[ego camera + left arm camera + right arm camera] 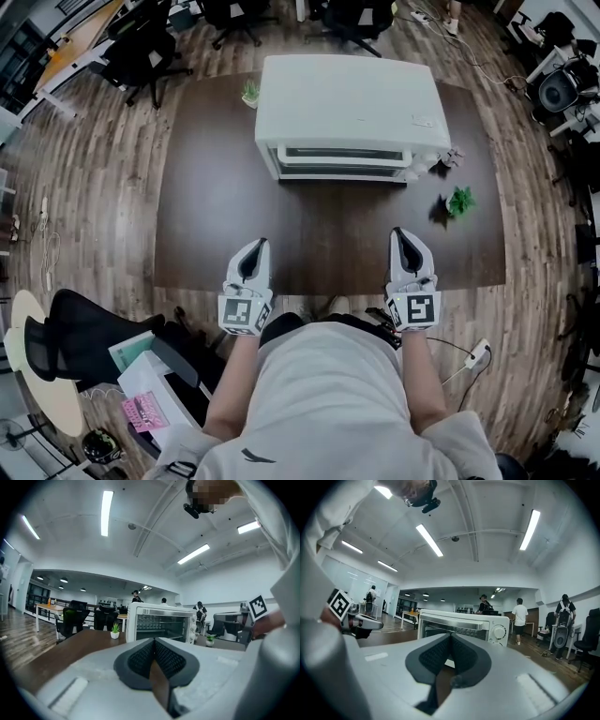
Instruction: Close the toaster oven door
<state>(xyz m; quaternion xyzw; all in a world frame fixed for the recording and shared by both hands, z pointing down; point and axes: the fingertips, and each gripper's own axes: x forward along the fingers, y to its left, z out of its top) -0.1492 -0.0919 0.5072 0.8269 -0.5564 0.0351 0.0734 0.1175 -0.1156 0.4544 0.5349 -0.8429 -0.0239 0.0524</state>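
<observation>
A white toaster oven [347, 108] stands at the far side of the dark brown table [216, 216]. Its glass door [342, 161] lies flat against the front, handle along the top. My left gripper [260, 244] hovers over the table's near edge, left of the oven, shut with nothing between its pads. Level with it on the other side, my right gripper [398, 232] is also shut and empty. Both point at the oven from a distance. The left gripper view shows the oven [161, 624] beyond the shut jaws of the left gripper [154, 640]. In the right gripper view, the oven [461, 623] sits behind the right gripper [450, 637].
A small green potted plant [460, 200] sits on the table right of the oven, a crumpled grey thing [450, 157] by the oven's right corner, another little plant [250, 92] at its back left. Office chairs [141, 52] stand behind the table; people [519, 620] stand far off.
</observation>
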